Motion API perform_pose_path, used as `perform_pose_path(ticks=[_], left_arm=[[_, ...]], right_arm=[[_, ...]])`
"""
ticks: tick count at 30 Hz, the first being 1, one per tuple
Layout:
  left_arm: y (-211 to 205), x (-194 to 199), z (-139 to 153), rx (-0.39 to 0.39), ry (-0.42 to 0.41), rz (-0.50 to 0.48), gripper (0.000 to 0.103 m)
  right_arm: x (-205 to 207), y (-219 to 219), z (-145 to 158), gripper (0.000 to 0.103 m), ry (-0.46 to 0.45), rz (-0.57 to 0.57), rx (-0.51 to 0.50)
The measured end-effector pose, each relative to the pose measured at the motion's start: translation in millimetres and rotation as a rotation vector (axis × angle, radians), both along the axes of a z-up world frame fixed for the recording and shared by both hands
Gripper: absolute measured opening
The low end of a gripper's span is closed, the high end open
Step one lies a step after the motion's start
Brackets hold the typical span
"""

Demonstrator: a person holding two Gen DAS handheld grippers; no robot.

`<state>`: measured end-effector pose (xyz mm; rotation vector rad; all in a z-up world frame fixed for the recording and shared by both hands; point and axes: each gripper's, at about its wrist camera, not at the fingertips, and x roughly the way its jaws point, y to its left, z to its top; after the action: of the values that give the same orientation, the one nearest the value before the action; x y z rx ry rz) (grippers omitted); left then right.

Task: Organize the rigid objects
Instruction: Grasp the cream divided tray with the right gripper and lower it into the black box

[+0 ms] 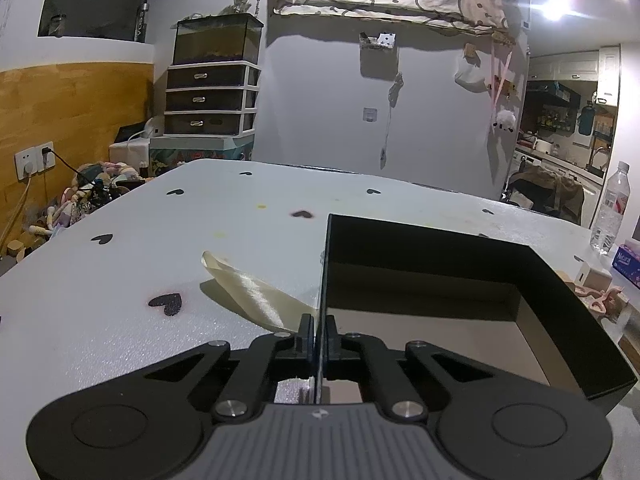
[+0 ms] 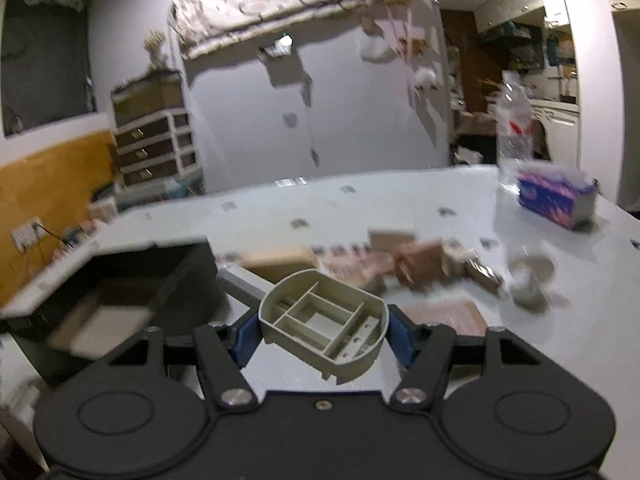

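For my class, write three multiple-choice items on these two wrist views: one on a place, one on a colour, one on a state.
1. Where is the left gripper?
A. on the wall of the open black cardboard box
B. on a bottle
C. over a drawer

2. What colour is the divided plastic tray?
A. red
B. beige
C. blue

3. What state is the right gripper in?
A. open, empty
B. shut on nothing
C. shut on the tray

Answers:
1 A: the jaws pinch the thin box wall.
2 B: its walls and partitions look pale beige.
3 C: the tray sits clamped between the blue-padded fingers, above the white table.
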<state>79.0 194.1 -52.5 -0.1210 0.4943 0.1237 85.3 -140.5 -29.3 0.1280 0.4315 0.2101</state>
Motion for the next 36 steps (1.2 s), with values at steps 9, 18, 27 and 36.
perform_pose_path(ticks=[9, 18, 27, 36], left_arm=[[-0.8, 0.7, -0.7, 0.014, -0.005, -0.014, 0.002], [1.1, 3.0, -1.7, 0.006, -0.008, -0.029, 0.003], [2.4, 6.1, -0.5, 0.024, 0.015, -0.046, 0.003], [3.7, 12.0, -1.3, 0.016, 0.027, -0.048, 0.003]], right_arm=[[48.2, 67.4, 32.9, 0.066, 0.053, 0.263, 0.019], [93.6, 149.3, 33.2, 0.066, 0.155, 0.362, -0.118], [113.4, 166.8, 16.7, 0.066, 0.22, 0.291, -0.254], [112.1, 159.8, 17.2, 0.076, 0.211, 0.333, -0.22]])
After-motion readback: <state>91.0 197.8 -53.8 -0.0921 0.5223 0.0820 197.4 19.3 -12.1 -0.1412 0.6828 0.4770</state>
